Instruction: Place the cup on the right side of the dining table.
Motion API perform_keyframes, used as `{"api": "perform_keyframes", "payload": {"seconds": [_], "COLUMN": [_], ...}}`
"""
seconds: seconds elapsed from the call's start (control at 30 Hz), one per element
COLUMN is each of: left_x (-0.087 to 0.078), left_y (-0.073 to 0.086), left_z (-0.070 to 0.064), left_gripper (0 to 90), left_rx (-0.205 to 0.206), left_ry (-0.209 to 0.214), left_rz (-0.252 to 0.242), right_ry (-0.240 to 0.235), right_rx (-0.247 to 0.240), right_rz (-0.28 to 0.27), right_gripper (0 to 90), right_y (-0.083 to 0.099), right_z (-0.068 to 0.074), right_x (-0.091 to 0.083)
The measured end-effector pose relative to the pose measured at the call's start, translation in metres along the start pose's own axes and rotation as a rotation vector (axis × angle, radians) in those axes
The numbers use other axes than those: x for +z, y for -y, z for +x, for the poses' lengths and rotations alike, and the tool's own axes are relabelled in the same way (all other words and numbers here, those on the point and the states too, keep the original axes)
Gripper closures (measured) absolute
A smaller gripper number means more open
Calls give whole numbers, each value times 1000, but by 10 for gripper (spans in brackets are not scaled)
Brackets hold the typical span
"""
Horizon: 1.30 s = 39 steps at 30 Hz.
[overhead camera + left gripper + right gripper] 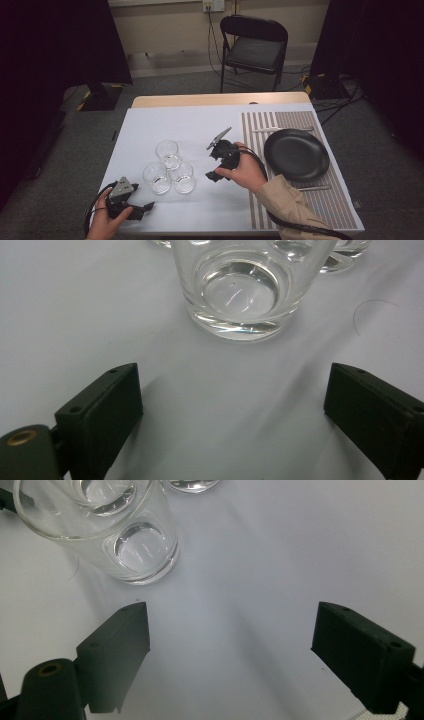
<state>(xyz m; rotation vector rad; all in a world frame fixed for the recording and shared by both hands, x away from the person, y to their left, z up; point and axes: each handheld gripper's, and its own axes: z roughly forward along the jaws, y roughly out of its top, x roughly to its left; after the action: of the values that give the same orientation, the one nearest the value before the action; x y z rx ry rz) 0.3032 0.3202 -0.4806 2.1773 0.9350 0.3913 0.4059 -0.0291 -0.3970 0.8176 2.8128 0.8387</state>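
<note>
Three clear glasses (169,168) stand clustered on the desk (200,210), centre-left; their rims are cut off in both gripper views. Left tongs (232,410) and right tongs (230,655) gape wide, empty. A black plate (296,154) lies far right.

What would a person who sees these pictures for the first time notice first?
Three clear glasses stand close together in the middle of the white table, and they are empty. A black plate lies on the striped mat at the right. The left tool and the right tool are both open, one on each side of the glasses, and hold nothing.
</note>
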Motion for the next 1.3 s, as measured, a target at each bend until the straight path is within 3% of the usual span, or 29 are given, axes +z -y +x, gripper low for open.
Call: {"api": "perform_keyframes", "payload": {"seconds": [0.87,1.3], "left_x": [0,0], "left_y": [0,0], "left_z": [0,0], "left_gripper": [77,76], "left_rx": [-2,-2], "left_ry": [1,2], "left_rz": [-1,-1], "right_ry": [-1,-14], "right_rx": [-43,-22], "right_rz": [-13,-19], "right_gripper": [143,137], "right_y": [-26,-37], "right_z": [3,6], "right_x": [-2,3]}}
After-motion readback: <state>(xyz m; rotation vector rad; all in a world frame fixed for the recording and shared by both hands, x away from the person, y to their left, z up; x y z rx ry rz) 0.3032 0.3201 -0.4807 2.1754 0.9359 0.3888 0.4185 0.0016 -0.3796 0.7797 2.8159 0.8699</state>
